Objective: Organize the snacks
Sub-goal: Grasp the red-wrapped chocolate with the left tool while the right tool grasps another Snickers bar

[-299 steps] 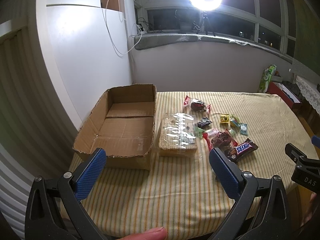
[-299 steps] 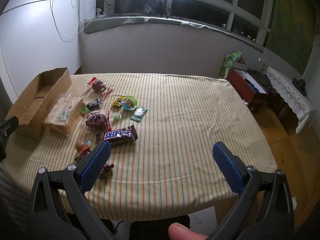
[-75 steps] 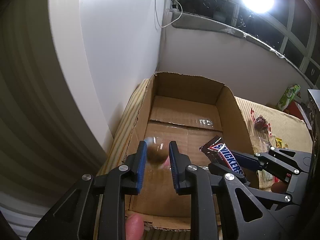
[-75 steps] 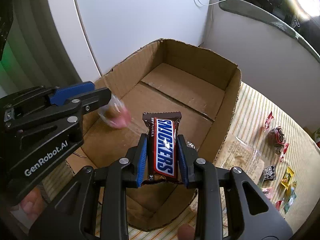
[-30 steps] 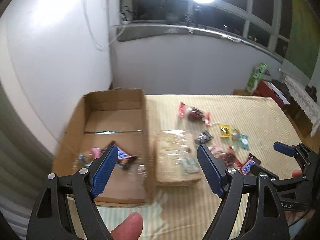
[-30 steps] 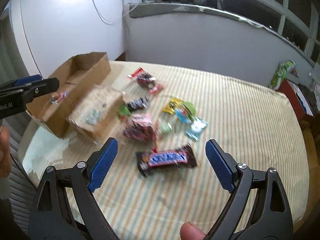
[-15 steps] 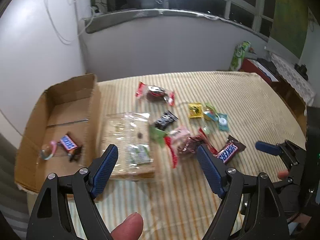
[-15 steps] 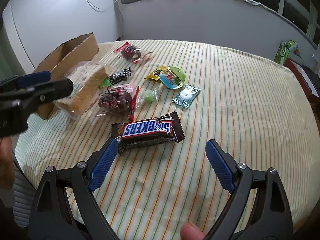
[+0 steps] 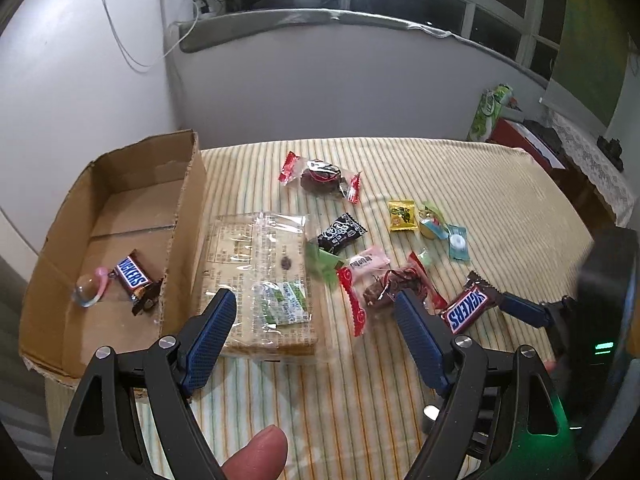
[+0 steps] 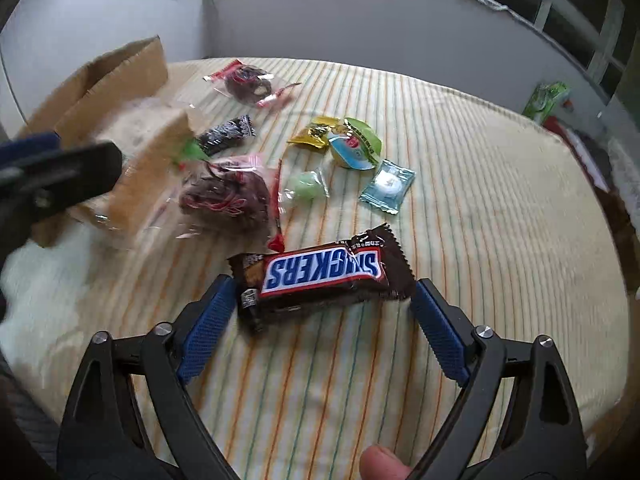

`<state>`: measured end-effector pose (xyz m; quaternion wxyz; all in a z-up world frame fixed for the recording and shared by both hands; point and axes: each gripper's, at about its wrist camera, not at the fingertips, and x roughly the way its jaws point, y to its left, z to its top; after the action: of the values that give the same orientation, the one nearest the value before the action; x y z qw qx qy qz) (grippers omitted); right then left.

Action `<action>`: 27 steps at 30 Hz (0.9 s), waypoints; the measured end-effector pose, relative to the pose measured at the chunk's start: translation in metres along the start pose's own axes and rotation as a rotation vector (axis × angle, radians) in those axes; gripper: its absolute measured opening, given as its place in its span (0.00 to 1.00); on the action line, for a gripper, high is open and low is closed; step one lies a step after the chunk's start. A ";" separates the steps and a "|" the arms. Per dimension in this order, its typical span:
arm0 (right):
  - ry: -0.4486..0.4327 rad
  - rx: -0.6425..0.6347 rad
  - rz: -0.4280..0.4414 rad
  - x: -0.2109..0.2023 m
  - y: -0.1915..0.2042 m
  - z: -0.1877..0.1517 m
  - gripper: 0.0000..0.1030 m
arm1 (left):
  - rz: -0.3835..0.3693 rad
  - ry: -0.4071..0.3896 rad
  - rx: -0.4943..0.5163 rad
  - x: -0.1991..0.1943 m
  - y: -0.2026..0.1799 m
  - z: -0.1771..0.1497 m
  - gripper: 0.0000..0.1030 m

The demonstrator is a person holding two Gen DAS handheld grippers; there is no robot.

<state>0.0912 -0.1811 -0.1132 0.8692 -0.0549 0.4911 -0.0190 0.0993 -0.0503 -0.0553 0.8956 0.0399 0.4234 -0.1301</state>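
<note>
While the right gripper [image 10: 320,308] gapes wide, the Snickers bar [image 10: 320,276] lies unclamped between its 2 fingers.

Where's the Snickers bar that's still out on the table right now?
In the right wrist view, the Snickers bar lies on the striped tablecloth between the open right gripper jaws, just right of the red-edged dark snack bag.
</note>
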 end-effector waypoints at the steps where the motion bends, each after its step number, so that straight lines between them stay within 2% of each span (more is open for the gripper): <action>1: 0.001 0.006 0.005 -0.001 -0.003 -0.001 0.89 | 0.000 0.000 0.006 0.000 -0.001 0.000 0.79; 4: -0.001 0.031 -0.021 -0.007 -0.022 -0.010 0.89 | -0.009 -0.008 0.023 -0.002 -0.003 0.001 0.79; 10: 0.020 0.113 -0.087 -0.020 -0.086 -0.033 0.89 | -0.024 -0.012 0.057 0.004 -0.014 0.000 0.79; 13: 0.021 0.159 -0.048 -0.026 -0.102 -0.038 0.89 | -0.035 -0.003 0.068 0.009 -0.021 -0.001 0.79; 16: -0.014 0.133 0.045 -0.032 -0.087 -0.032 0.89 | -0.046 0.010 0.068 0.014 -0.029 0.000 0.79; 19: -0.024 0.105 0.092 -0.025 -0.068 -0.020 0.89 | -0.056 -0.001 0.076 0.017 -0.038 -0.001 0.79; 22: -0.014 0.120 0.109 -0.010 -0.060 -0.006 0.89 | -0.067 -0.003 0.087 0.021 -0.043 -0.002 0.79; 24: 0.002 0.130 0.088 0.002 -0.057 0.000 0.88 | -0.077 -0.002 0.090 0.024 -0.044 -0.003 0.79; 27: -0.005 0.134 0.049 0.007 -0.055 0.004 0.79 | -0.074 0.006 0.087 0.029 -0.044 -0.002 0.77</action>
<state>0.0995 -0.2364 -0.1107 0.8724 0.0155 0.4876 -0.0302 0.1036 -0.0982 -0.0776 0.8864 0.0635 0.4211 -0.1816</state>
